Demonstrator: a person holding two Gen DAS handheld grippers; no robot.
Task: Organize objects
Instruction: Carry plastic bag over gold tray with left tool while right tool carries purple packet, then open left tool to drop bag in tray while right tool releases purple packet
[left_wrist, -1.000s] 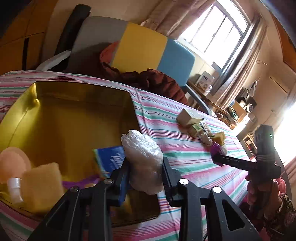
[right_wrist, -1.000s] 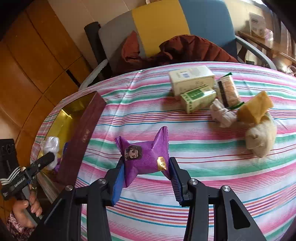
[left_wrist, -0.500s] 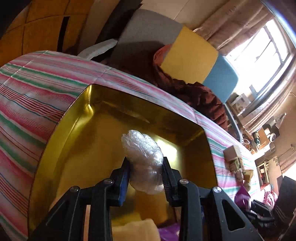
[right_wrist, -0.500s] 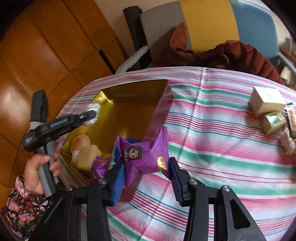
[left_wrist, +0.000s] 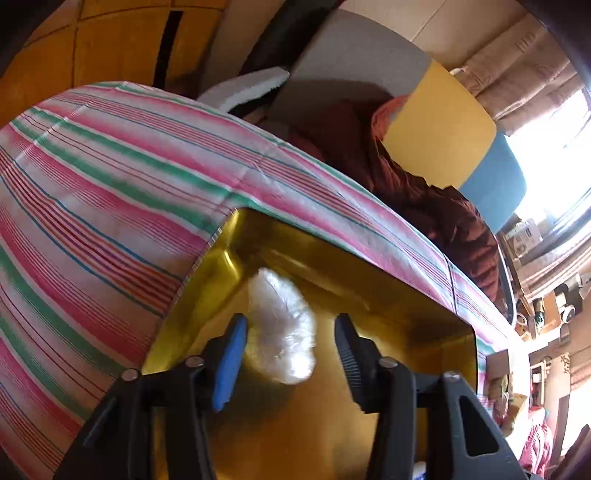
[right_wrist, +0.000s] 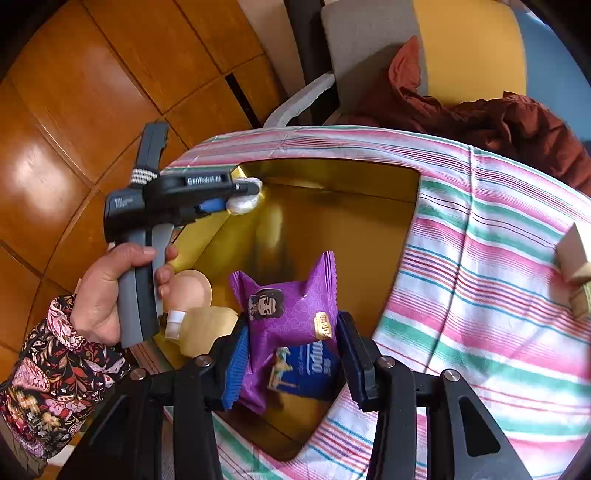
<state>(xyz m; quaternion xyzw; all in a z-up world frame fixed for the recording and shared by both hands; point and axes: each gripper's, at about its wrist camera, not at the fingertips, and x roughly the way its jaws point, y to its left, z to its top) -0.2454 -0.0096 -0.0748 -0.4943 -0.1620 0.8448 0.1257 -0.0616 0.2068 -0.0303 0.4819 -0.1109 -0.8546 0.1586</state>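
Note:
A gold-lined box (left_wrist: 369, 280) sits on the striped tablecloth (left_wrist: 110, 184). My left gripper (left_wrist: 288, 350) is open over the box's far left corner. A crumpled clear plastic bag (left_wrist: 282, 328) sits between its jaws, touching the left pad and apart from the right. It also shows in the right wrist view (right_wrist: 243, 199) at the tips of the left gripper (right_wrist: 236, 195). My right gripper (right_wrist: 291, 354) is shut on a purple snack packet (right_wrist: 288, 310), held above the near end of the box (right_wrist: 351, 229).
In the box lie a blue packet (right_wrist: 306, 373), a yellow sponge-like block (right_wrist: 207, 328) and a round peach item (right_wrist: 188, 291). Small boxes (right_wrist: 576, 258) sit at the table's right. A chair with a brown jacket (right_wrist: 480, 110) stands behind the table.
My left gripper moved to the box's far left corner and opened, loosing the plastic bag. My right gripper carried the purple packet left, over the box.

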